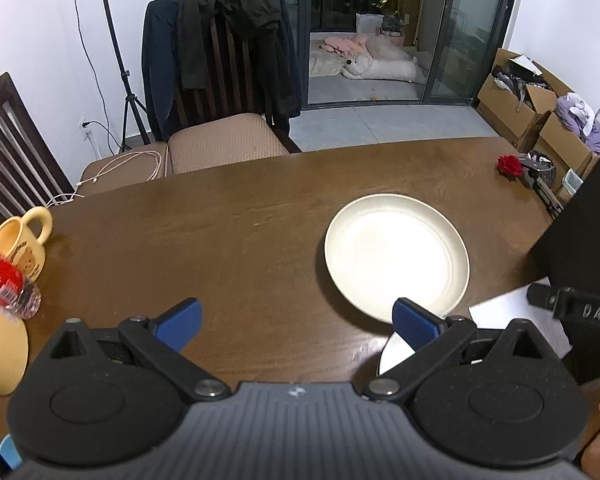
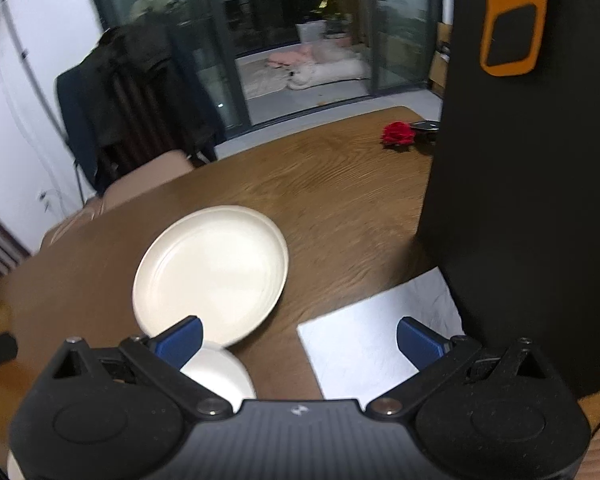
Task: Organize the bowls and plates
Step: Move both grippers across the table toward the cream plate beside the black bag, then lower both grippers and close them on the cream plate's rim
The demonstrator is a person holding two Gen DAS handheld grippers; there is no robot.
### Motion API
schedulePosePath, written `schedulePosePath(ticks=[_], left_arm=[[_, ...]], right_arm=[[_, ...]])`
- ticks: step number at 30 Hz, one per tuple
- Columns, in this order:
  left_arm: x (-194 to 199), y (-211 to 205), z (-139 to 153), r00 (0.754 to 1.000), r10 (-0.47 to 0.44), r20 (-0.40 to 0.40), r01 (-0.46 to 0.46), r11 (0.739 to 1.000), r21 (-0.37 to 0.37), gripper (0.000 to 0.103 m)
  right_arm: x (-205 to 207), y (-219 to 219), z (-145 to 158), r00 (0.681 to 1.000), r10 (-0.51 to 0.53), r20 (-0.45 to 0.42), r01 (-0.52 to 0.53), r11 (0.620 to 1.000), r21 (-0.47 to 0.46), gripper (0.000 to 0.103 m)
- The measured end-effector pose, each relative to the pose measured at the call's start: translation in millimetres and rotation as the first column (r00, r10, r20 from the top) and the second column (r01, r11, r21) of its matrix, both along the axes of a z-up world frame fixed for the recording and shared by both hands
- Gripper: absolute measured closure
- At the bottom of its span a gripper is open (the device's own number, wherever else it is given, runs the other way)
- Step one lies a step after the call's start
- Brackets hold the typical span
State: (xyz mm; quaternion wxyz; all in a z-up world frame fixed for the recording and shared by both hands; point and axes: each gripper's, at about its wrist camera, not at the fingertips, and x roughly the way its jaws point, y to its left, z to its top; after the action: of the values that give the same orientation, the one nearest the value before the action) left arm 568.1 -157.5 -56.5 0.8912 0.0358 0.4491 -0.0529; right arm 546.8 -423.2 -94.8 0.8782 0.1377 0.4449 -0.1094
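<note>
The big plate [image 1: 396, 256] lay flat on the brown table [image 1: 220, 232], just ahead of both tools. From the left gripper [image 1: 296, 320] it sat ahead and off to the right, with its near rim almost at that tool's right blue finger [image 1: 414, 322]. From the right gripper [image 2: 298, 340] it sat ahead and off to the left, and its near rim looked hidden behind the left blue finger [image 2: 180, 340]. Both tools looked about as near to it, so either could go for it. A round plate has no long side, so any spot on the rim would do.

Both grippers were spread wide apart, and neither was holding anything.

A smaller white dish [image 2: 220, 372] sat right below the big plate, close under the tools (it could be a bowl or a small plate, I could not tell which). Its rim looked to be touching or tucked under the big plate's edge.

The big plate was cream-white, shiny and shallow with a low raised rim, and nothing was on it.
</note>
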Motion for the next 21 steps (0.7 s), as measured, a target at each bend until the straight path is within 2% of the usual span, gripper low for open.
schedulePosePath(ticks=[7,10,14,21], left_arm=[[43.0,-16.3,-6.5,1.000,0.000,-0.019,0.000,1.000,0.013,0.000],[61.9,-22.1,-7.4,0.999,0.001,-0.032,-0.001,1.000,-0.005,0.000],[88.9,-33.5,-9.8,0.999,0.004,-0.036,-0.004,1.000,0.009,0.000],[134.2,-51.8,-27.3,0.995,0.024,-0.099,-0.022,0.999,0.029,0.000]], right_arm=[[36.7,-28.3,-1.2,0.997,-0.073,0.013,0.072,0.996,0.051,0.000],[52.3,-32.0,-1.8,0.998,-0.069,0.007,0.068,0.997,0.048,0.000],[74.9,-37.2,-4.0,0.998,-0.054,-0.013,0.054,0.998,0.039,0.000],[111.2,-40.5,-15.8,0.997,-0.033,-0.070,0.037,0.998,0.051,0.000]])
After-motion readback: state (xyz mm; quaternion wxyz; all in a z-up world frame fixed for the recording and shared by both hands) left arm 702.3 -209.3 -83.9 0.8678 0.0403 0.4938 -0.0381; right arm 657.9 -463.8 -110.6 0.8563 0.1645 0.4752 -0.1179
